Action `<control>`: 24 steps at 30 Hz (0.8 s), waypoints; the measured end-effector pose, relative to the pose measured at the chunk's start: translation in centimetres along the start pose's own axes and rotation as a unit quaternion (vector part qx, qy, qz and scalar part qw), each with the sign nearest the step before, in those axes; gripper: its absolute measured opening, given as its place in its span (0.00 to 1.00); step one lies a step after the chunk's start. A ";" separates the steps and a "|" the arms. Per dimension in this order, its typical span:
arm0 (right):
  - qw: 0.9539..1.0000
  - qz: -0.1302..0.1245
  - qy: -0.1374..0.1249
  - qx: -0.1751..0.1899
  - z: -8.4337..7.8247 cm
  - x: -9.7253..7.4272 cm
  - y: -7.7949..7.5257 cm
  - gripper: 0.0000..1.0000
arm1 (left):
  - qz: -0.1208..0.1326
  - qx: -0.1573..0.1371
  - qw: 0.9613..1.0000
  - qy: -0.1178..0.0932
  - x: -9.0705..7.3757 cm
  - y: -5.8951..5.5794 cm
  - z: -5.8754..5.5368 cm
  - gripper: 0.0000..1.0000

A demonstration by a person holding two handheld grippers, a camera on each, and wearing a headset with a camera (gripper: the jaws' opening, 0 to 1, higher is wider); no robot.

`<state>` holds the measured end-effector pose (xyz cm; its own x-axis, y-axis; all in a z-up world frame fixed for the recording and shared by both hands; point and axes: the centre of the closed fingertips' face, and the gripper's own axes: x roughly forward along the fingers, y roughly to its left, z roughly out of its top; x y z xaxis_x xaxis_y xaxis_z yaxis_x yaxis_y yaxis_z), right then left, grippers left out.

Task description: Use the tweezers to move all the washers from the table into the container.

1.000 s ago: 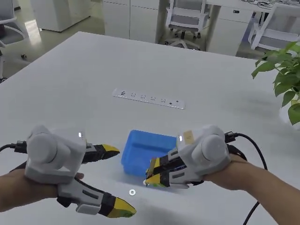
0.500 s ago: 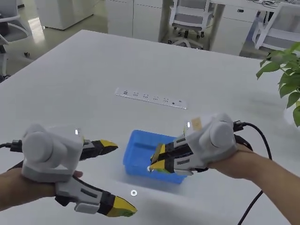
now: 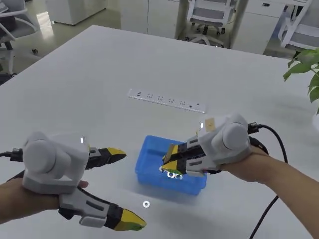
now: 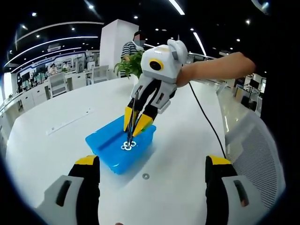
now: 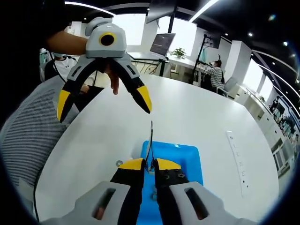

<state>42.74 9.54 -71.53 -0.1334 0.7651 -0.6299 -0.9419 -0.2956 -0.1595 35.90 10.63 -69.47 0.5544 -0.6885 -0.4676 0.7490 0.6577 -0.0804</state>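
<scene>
We saw the right hand-held gripper (image 3: 168, 162) closed narrowly on the tweezers (image 5: 151, 136), which stuck out past its yellow tips and pointed down into the blue container (image 3: 149, 154). The container sat on the white worktop (image 3: 99, 74) toward its near edge, with a power strip (image 3: 167, 100) set into the worktop farther toward the far edge. In the left gripper view the tweezers' tips reached a small cluster of washers (image 4: 127, 146) lying inside the container; we could not tell whether the tips pinched one of them. One loose washer (image 3: 146, 203) lay on the worktop just beside the container, between it and the near edge. The left hand-held gripper (image 3: 127, 189) was spread wide and held nothing, hovering over the worktop by the near edge, to the left of the container and apart from it, its jaws pointing toward the right one.
</scene>
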 end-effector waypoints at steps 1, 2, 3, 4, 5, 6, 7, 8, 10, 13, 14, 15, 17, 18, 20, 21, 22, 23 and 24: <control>1.000 0.001 0.001 0.000 -0.2 0.2 -0.1 0.10 | 0.000 -0.001 1.000 0.000 0.0 0.1 0.0 0.99; 1.000 0.002 0.001 0.000 -0.3 0.3 -0.2 0.10 | 0.001 -0.002 1.000 0.001 0.0 0.2 -0.1 0.99; 1.000 0.003 0.002 0.000 -0.5 0.5 -0.4 0.10 | 0.001 -0.002 1.000 0.001 0.0 0.3 -0.1 0.99; 1.000 0.004 0.002 0.001 -0.5 0.6 -0.5 0.10 | 0.001 -0.002 1.000 0.002 0.1 0.4 -0.1 0.99; 1.000 0.004 0.002 0.002 -0.6 0.7 -0.6 0.10 | 0.001 -0.002 1.000 0.002 0.1 0.4 -0.1 0.99; 1.000 0.004 0.002 0.003 -0.7 0.9 -0.7 0.10 | 0.002 -0.003 1.000 0.002 0.1 0.4 -0.1 0.99; 1.000 0.005 0.003 0.003 -0.8 1.0 -0.8 0.10 | 0.002 -0.003 1.000 0.001 0.1 0.6 -0.1 0.99; 1.000 0.006 0.003 0.003 -1.0 1.2 -0.9 0.10 | 0.002 -0.003 1.000 0.002 0.1 0.6 -0.2 0.99; 1.000 0.008 0.005 0.004 -1.2 1.5 -1.0 0.10 | 0.002 -0.003 1.000 0.004 0.1 0.7 -0.2 0.99; 1.000 0.011 0.009 0.005 -1.7 2.1 -1.1 0.10 | 0.002 -0.003 1.000 0.006 0.1 0.8 -0.3 0.98; 1.000 0.013 0.011 0.005 -1.9 2.2 -1.1 0.10 | 0.002 -0.004 1.000 0.007 0.1 0.8 -0.4 0.98; 1.000 0.013 0.013 0.004 -2.1 2.4 -1.2 0.10 | 0.002 -0.004 1.000 0.007 0.1 0.8 -0.4 0.98; 1.000 0.015 0.016 0.004 -2.4 2.6 -1.2 0.10 | 0.003 -0.005 1.000 0.009 0.1 0.9 -0.5 0.98; 1.000 0.015 0.017 0.005 -2.5 2.7 -1.3 0.10 | 0.004 -0.005 1.000 0.009 0.1 0.9 -0.6 0.98; 1.000 0.012 0.018 0.005 -2.7 2.9 -1.5 0.10 | 0.004 -0.005 1.000 0.012 0.0 1.0 -0.7 0.98; 1.000 0.011 0.017 0.006 -2.7 2.9 -1.6 0.10 | 0.004 -0.005 1.000 0.012 0.0 1.0 -0.7 0.98; 1.000 0.012 0.017 0.008 -2.8 3.0 -1.7 0.10 | 0.004 -0.005 1.000 0.012 0.0 1.1 -0.8 0.98; 1.000 0.011 0.017 0.007 -2.8 3.1 -1.8 0.10 | 0.004 -0.006 1.000 0.012 0.1 1.2 -0.8 0.98; 1.000 0.011 0.019 0.007 -2.9 3.2 -1.9 0.10 | 0.004 -0.006 1.000 0.011 0.1 1.2 -0.8 0.97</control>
<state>45.01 10.87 -75.45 -0.1427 0.7361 -0.6617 -0.9434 -0.3034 -0.1341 36.59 11.63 -70.27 0.5518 -0.6762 -0.4881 0.7402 0.6667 -0.0869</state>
